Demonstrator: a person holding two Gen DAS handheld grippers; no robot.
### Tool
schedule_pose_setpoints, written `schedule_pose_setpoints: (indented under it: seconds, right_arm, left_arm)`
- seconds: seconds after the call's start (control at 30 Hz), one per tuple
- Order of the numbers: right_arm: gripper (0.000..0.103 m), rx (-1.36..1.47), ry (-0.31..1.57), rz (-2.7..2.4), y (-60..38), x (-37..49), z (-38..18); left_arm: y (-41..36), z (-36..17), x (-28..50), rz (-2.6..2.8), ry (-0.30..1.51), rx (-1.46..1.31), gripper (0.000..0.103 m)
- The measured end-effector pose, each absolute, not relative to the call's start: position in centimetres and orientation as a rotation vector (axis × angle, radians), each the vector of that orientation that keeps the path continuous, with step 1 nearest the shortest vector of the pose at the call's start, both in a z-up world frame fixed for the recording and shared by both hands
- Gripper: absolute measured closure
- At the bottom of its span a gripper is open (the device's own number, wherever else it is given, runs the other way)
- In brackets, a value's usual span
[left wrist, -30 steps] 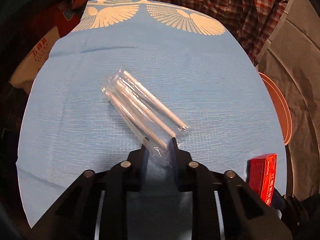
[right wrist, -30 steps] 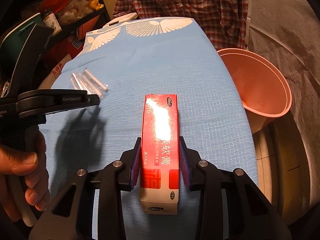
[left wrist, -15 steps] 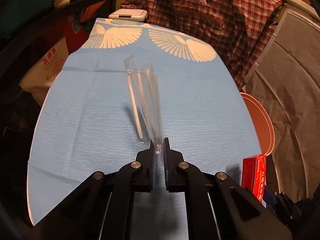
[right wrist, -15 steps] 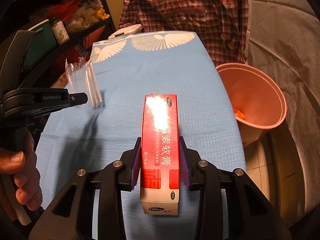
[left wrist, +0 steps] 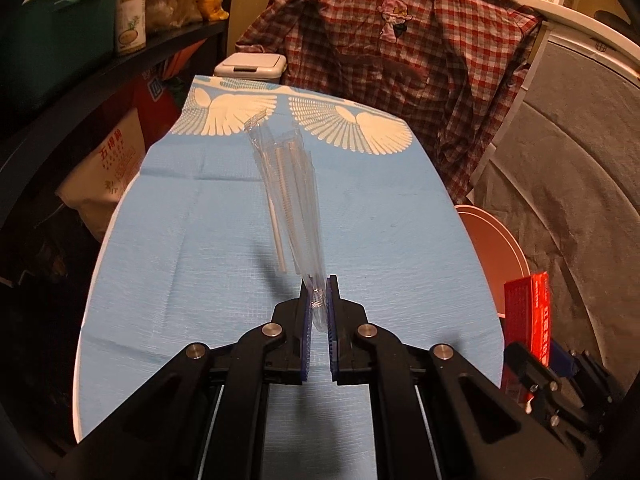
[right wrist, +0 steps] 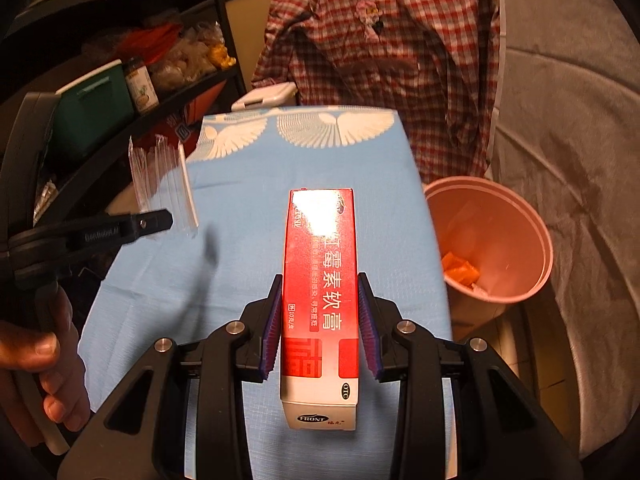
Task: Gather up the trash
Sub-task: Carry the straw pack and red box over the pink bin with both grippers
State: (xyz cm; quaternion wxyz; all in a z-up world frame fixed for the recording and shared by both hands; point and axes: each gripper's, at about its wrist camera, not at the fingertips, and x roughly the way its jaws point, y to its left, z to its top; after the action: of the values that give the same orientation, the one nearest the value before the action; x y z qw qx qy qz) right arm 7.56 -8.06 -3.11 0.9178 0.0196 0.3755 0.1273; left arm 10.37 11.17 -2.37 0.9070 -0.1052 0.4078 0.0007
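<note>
My left gripper (left wrist: 318,300) is shut on one end of a clear plastic wrapper (left wrist: 290,196) with white straws inside, held up above the blue table cover (left wrist: 208,248). The wrapper (right wrist: 160,184) and the left gripper (right wrist: 160,220) also show at the left of the right wrist view. My right gripper (right wrist: 319,312) is shut on a red and white medicine box (right wrist: 320,280), held above the table's right side. The pink trash bin (right wrist: 516,240) stands on the floor to the right of the table, with orange and white scraps inside.
A plaid shirt (left wrist: 400,52) hangs behind the table. A dark shelf (right wrist: 120,92) with a green box, a jar and bags stands at the left. A white lidded bin (left wrist: 250,66) sits behind the table's far end. Grey fabric (right wrist: 580,160) covers the right side.
My left gripper closed on the wrapper and lifted it off the table. My right gripper rose with the box, and the bin's inside came into view.
</note>
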Motion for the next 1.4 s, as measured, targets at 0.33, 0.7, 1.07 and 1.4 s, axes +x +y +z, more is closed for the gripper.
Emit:
schedule_pose_setpoints:
  seconds: [0.33, 0.7, 1.07, 1.4]
  right_arm:
    - [0.068, 0.041, 0.709, 0.234, -10.5, 8.7, 0.9]
    - [0.068, -0.019, 0.621, 0.215, -15.8, 12.6, 6.2]
    - [0.068, 0.034, 0.604, 0.172, -21.3, 17.0, 5.6]
    - [0.068, 0.095, 0.623, 0.129, -24.1, 18.5, 3.7]
  left_arm:
    - [10.3, -0.6, 9.4, -0.014, 0.789, -0.201, 0.096]
    - [8.8, 0.5, 9.1, -0.038, 0.746, -0.168, 0.096]
    - [4.7, 0.9, 10.0, -0.108, 0.711, -0.093, 0.096]
    - [-0.5, 1.8, 12.4, -0.236, 0.679, -0.039, 0.096]
